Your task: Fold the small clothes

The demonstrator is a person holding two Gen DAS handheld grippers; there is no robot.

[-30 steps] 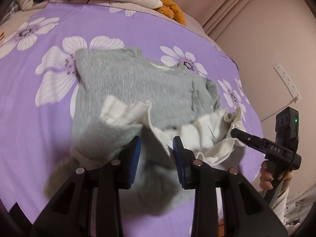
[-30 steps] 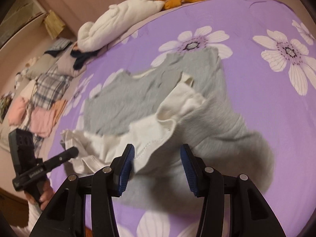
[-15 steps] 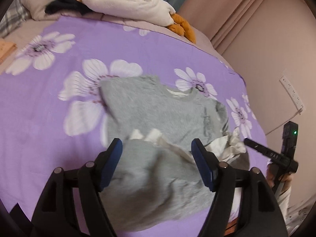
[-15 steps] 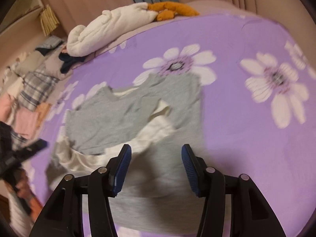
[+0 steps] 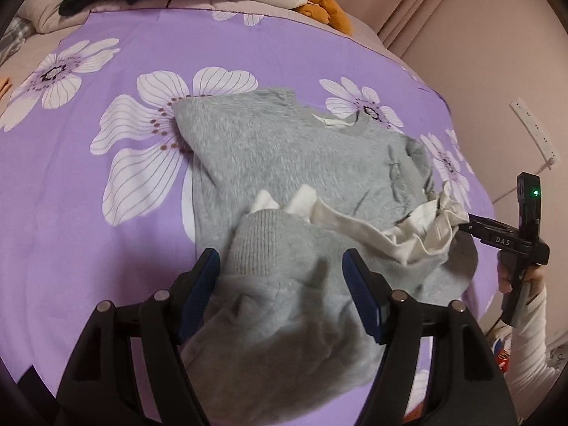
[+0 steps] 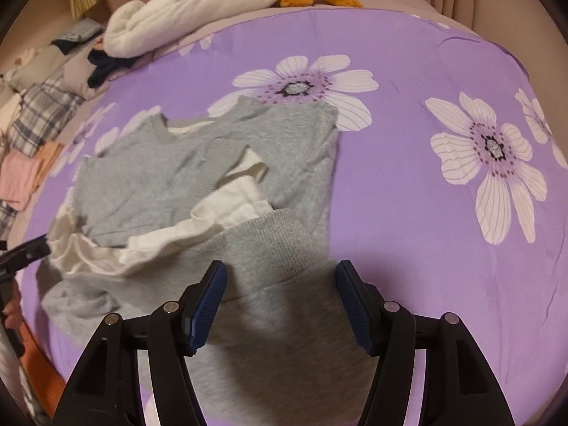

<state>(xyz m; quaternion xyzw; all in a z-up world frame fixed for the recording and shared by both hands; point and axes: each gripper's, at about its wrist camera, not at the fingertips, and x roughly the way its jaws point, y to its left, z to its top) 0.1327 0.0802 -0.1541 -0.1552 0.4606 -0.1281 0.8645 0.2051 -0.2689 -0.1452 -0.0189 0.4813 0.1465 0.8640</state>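
We hold both tongs released: left gripper [image 5: 280, 291] and right gripper [image 6: 282, 300] over grey sweater [image 5: 284, 163], frame centre, on purple sheet [image 5: 106, 255].

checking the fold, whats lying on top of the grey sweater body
A ribbed grey sleeve cuff and white inner-shirt fabric lie folded across the grey knitted sweater. What lies beneath them, and under the sweater on the purple floral sheet, is covered.

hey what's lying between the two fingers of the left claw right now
In the left wrist view, the grey sweater's ribbed sleeve cuff lies between the open left claw's fingers, white lining beyond it.
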